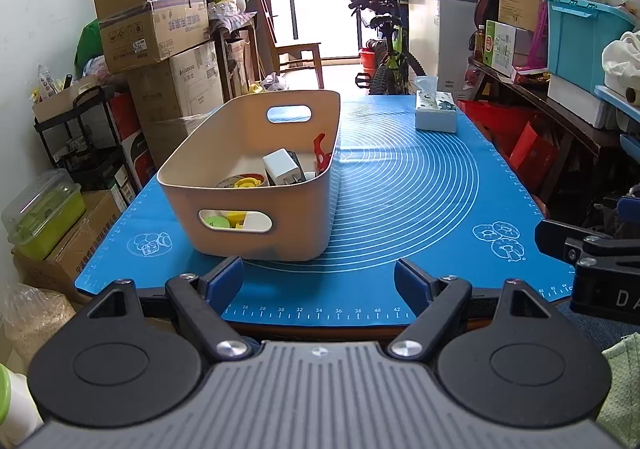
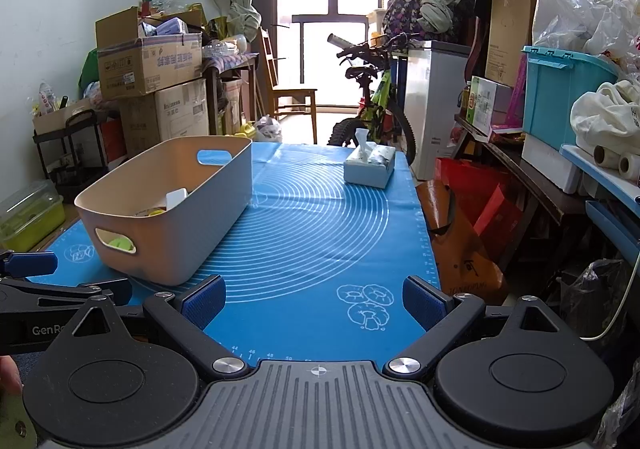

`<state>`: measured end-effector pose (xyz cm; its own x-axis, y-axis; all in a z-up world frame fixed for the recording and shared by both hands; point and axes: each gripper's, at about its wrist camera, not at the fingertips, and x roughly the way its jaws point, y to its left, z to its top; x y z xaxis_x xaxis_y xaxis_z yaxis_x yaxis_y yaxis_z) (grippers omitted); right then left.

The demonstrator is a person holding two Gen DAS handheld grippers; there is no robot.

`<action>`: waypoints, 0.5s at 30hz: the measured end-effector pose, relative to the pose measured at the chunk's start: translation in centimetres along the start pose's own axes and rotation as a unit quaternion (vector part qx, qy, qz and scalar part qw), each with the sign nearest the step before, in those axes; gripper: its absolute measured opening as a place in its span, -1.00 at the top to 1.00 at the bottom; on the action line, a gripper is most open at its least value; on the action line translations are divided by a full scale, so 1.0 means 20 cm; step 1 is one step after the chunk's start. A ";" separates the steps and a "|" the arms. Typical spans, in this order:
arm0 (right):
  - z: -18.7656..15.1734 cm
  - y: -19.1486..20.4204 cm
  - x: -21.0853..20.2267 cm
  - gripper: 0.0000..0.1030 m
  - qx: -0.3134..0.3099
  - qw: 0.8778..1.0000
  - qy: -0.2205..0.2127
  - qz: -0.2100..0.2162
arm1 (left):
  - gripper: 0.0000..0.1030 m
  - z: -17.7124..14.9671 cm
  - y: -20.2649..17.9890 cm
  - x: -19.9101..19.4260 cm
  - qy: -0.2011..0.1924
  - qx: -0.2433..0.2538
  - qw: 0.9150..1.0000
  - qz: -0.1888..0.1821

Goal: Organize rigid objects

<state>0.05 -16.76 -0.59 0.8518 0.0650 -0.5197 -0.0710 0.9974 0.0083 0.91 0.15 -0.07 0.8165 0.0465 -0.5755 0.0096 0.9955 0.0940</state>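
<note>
My left gripper (image 1: 319, 277) hovers at the near edge of the worktop, jaws wide apart and empty. The beige bin (image 1: 256, 173) sits just ahead of it on the blue mat (image 1: 420, 185), holding a white charger (image 1: 281, 168), yellow pieces (image 1: 245, 182) and a red part (image 1: 320, 153). My right gripper (image 2: 314, 303), also open and empty, hangs right of the bin. A tissue box (image 1: 436, 111) stands beyond the bin, well apart.

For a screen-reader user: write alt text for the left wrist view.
A beige bin holding a white charger and small yellow and red items sits on a blue mat. The open, empty left gripper faces it; a tissue box stands beyond.
</note>
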 end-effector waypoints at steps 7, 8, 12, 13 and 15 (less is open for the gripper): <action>0.00 0.00 0.00 -0.85 0.000 1.000 0.001 0.000 | -0.61 0.00 0.00 0.00 0.000 0.000 1.000 0.000; 0.00 0.00 0.00 -0.85 0.001 1.000 0.001 0.000 | -0.61 0.00 0.00 0.00 -0.001 0.000 1.000 -0.001; 0.00 0.00 0.00 -0.85 0.000 1.000 0.002 0.000 | -0.61 0.00 0.00 0.00 -0.001 0.000 1.000 -0.001; 0.00 0.00 0.00 -0.85 0.000 1.000 0.002 0.000 | -0.61 0.00 0.00 0.00 -0.001 0.000 1.000 -0.001; 0.00 0.00 0.00 -0.85 0.000 1.000 0.001 0.000 | -0.61 0.00 0.00 0.00 -0.001 0.000 1.000 -0.001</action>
<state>0.09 -16.83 -0.68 0.8505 0.0651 -0.5220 -0.0707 0.9975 0.0091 0.84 0.07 -0.10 0.8172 0.0443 -0.5747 0.0113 0.9956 0.0928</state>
